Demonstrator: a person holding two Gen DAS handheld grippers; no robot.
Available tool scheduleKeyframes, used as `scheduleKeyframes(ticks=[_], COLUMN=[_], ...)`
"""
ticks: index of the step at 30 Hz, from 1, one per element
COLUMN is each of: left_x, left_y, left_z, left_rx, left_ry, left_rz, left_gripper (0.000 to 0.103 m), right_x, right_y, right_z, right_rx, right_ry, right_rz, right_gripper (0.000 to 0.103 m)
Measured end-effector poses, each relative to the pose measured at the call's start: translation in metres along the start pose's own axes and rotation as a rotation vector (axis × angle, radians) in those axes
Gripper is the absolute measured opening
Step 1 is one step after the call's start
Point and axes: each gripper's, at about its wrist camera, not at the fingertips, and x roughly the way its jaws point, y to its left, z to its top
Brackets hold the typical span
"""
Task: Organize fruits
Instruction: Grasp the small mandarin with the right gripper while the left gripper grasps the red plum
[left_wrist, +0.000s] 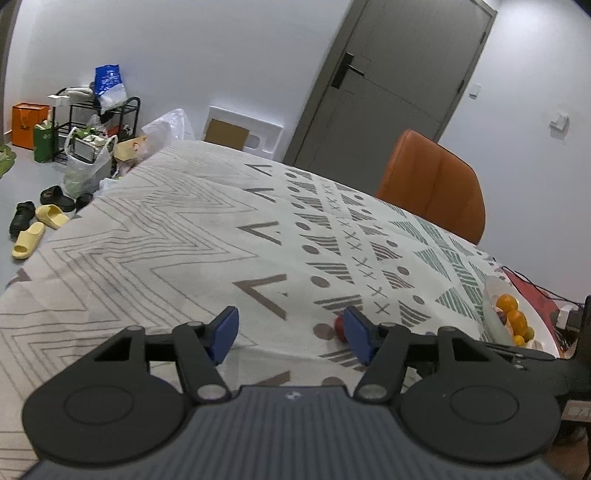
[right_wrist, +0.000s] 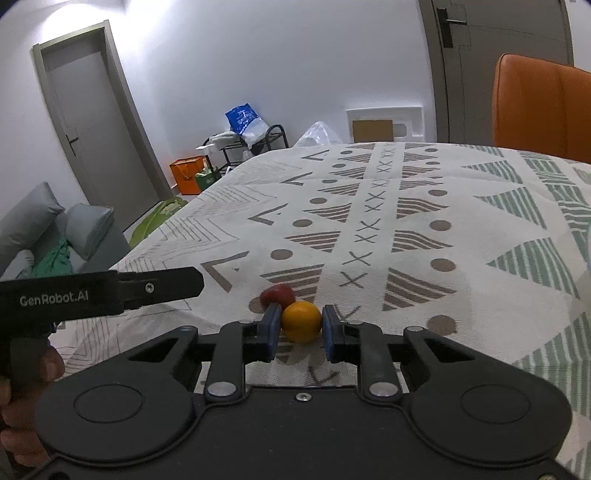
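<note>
Here the patterned surface (right_wrist: 406, 206) fills both views, with a white bowl (left_wrist: 493, 317) of oranges at three o'clock in the left view. The left tool (left_wrist: 290, 338) gapes wide, empty. The right tool (right_wrist: 300, 330) brackets an orange fruit (right_wrist: 301, 320), its pads at the fruit's sides; a red fruit (right_wrist: 277, 294) sits just behind at eleven o'clock.

home | slippers (left_wrist: 31, 232), shoe rack (left_wrist: 98, 122), sofa (right_wrist: 55, 236), doors (left_wrist: 391, 74)

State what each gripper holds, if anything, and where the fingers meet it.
The right gripper has an orange fruit between its fingers at the fruit's sides; a firm hold cannot be told. The left gripper holds nothing.
</note>
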Motion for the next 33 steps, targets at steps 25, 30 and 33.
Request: scheduleKeyframes(ticks=[25,30,33], left_x=[0.038,0.043,0.039], left_y=[-0.055,-0.058,-0.063], left_z=[-0.012,-0.012,-0.012], left_rx=[0.114,0.144,0.164], left_ry=[0.054,0.047,0.034], left_rz=[-0.017,0.042,0.043], left_gripper=[0.062,0.021,0.021], right_x=[-0.046,-0.051,-0.055], right_y=[-0.056,-0.063,-0.067], right_z=[-0.008,-0.011,-0.013], right_rx=[0.079,0.089,0.098], right_ry=[-0.069,-0.072,-0.076], right_rz=[-0.102,-0.111,-0.116], right_gripper=[0.022,0.022,0.022])
